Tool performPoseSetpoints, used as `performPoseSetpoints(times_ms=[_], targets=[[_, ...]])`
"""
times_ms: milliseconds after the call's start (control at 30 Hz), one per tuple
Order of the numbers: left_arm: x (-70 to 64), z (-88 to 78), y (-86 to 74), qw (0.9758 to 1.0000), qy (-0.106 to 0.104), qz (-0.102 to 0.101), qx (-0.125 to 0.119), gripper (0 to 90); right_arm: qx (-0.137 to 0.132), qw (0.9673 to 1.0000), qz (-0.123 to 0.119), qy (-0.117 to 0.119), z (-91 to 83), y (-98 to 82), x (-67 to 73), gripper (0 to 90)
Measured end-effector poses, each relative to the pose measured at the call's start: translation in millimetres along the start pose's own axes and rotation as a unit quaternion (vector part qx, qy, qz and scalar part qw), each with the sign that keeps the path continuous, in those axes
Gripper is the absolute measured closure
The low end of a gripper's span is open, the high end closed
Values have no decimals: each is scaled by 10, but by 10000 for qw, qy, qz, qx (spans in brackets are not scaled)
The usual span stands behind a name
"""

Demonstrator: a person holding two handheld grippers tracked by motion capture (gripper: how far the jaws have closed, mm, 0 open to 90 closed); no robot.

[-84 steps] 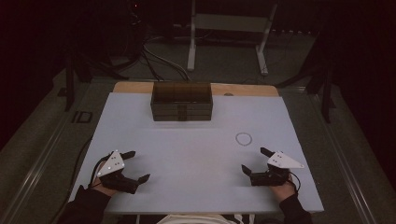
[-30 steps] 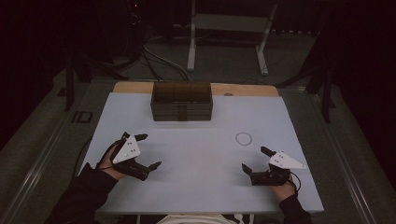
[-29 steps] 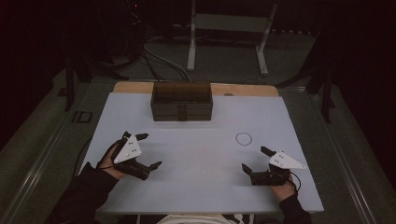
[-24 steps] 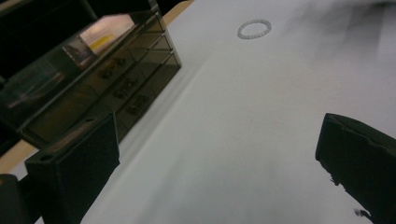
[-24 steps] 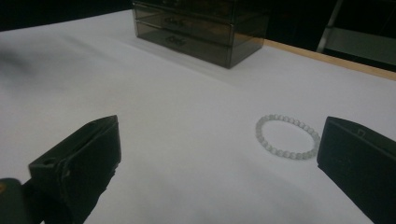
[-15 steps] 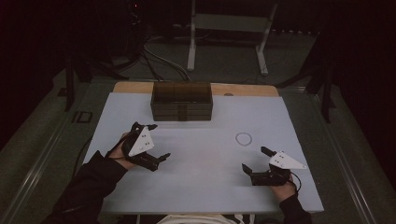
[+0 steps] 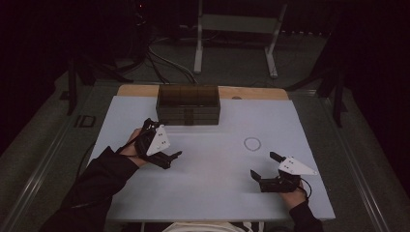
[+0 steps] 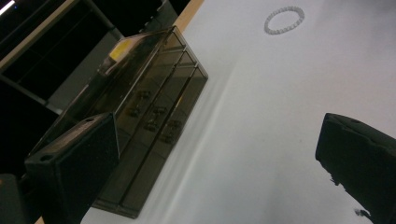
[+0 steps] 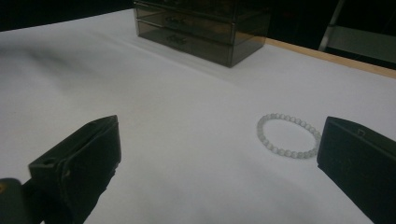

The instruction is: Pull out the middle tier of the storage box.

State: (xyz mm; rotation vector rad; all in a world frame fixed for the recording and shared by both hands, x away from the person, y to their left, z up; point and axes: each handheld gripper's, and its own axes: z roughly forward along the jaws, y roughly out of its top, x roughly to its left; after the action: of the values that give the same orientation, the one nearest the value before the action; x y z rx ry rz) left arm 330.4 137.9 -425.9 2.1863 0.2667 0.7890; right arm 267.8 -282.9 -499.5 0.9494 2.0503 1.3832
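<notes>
- The left gripper (image 7: 164,145) is hovering with its jaws spread wide and nothing between them, above the left half of the tabletop (image 7: 212,193) and just in front of the drawer box (image 7: 188,105).
- In the left gripper view, those released jaws are framing the drawer box (image 8: 140,116) on one side and bare white surface on the other, touching neither.
- The right gripper (image 7: 267,169) is sitting low near the front right corner of the tabletop, jaws likewise parted wide and gripping nothing.
- In the right gripper view, the bead bracelet (image 9: 288,135) is lying just inside the right-hand jaw, close to it; whether they are touching I cannot tell.
- The bracelet (image 7: 252,143) is resting flat on the right half of the tabletop, between the right gripper and the drawer box, well apart from the left gripper.
- Being a closed ring, it is showing no long axis and pointing no particular way.
- The drawer box is standing near the far edge, at its middle, its long side running along that edge and its drawer fronts facing the person.
- Open white surface is stretching between the two grippers, around the bracelet, and out to the right edge.
</notes>
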Motion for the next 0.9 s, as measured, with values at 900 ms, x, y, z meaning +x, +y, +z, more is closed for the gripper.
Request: performPoseSetpoints(times_ms=[900], targets=[[26,554,27,9910,567,894,820,10,-50,10000,29,21,-9,4,-4,0]])
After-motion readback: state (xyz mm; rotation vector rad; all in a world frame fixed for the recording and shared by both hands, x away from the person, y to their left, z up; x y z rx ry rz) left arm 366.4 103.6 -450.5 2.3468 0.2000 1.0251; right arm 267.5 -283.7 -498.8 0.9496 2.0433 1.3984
